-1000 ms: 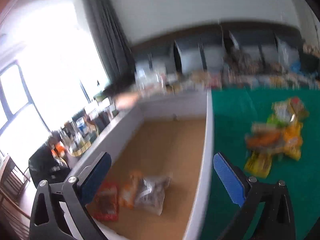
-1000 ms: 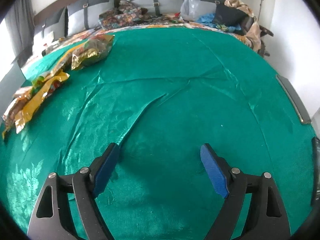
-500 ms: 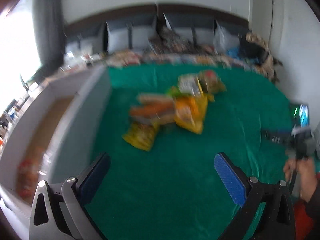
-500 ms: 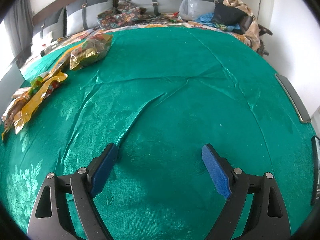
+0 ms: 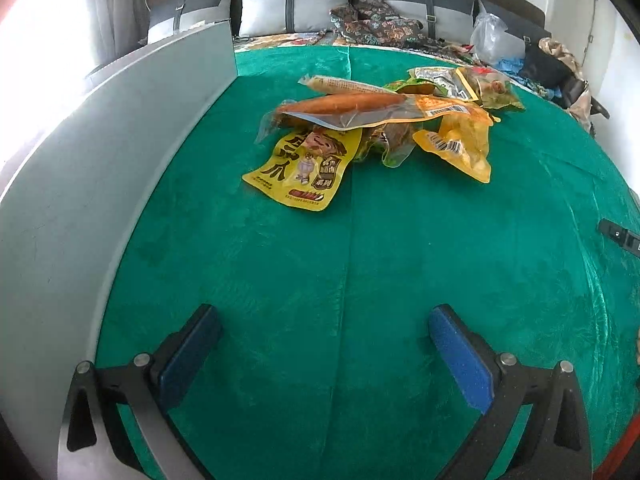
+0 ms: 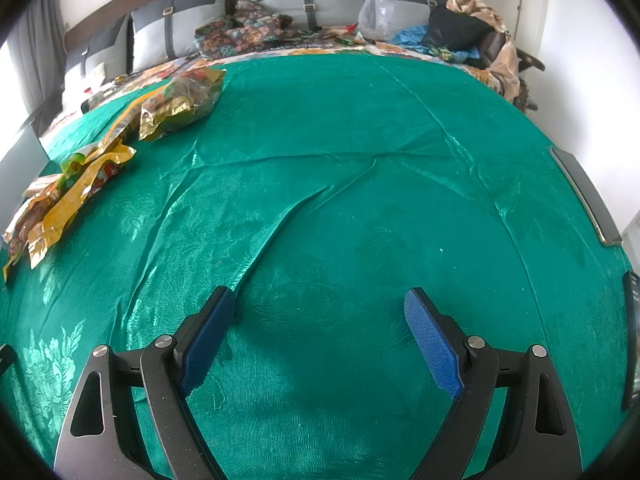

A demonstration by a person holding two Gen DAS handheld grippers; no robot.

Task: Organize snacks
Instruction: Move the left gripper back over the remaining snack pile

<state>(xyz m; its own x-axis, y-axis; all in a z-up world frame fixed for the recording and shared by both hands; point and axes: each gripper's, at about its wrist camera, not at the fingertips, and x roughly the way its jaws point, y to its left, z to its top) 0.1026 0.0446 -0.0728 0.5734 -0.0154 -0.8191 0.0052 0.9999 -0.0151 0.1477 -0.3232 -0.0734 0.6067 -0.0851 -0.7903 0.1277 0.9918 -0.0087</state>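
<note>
A pile of snack packets (image 5: 384, 128) lies on the green cloth ahead of my left gripper (image 5: 324, 328), which is open and empty, well short of the pile. Nearest is a yellow packet with a cartoon figure (image 5: 304, 164); a clear packet with an orange sausage (image 5: 352, 106) lies on top. The grey box wall (image 5: 80, 184) runs along the left. My right gripper (image 6: 320, 308) is open and empty over bare green cloth (image 6: 360, 200). The same snack pile (image 6: 80, 176) lies far to its left.
Grey cushions (image 5: 292, 4), patterned fabric (image 5: 376, 24) and a plastic bag (image 5: 492, 36) line the far edge. A dark flat device (image 6: 584, 196) lies at the cloth's right edge. A black object (image 5: 620, 236) shows at the right of the left wrist view.
My left gripper has swung right, from over the box interior to facing the snack pile on the cloth. The right gripper has barely moved.
</note>
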